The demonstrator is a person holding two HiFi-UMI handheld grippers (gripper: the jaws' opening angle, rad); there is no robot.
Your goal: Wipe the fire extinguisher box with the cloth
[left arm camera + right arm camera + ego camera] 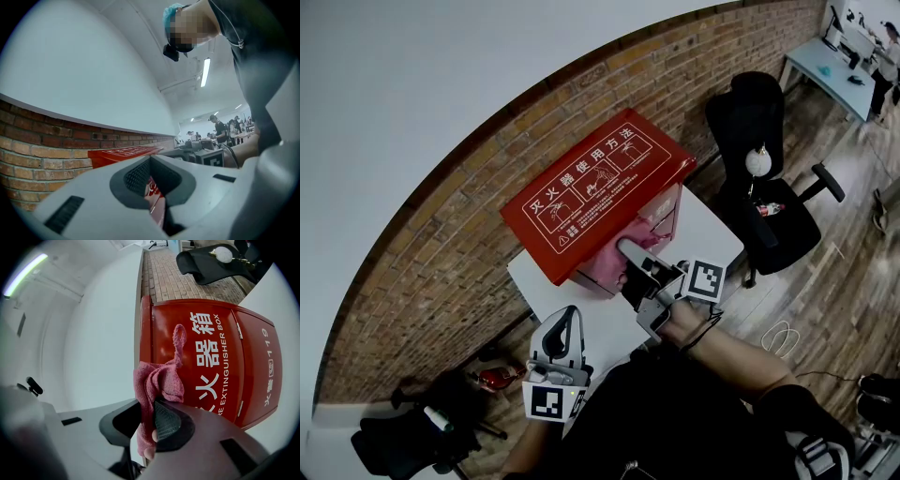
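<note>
The red fire extinguisher box stands on a white table against a brick wall, its lid printed with white characters. My right gripper is shut on a pink cloth and holds it at the box's front face. In the right gripper view the cloth bunches out of the jaws of the right gripper, just in front of the red box. My left gripper hovers near the table's front edge, pointing up, shut and holding nothing. The left gripper sees the box beyond its jaws.
A black office chair stands right of the table. Dark equipment and a red object lie on the floor at lower left. A light desk is at the far upper right. People stand in the background.
</note>
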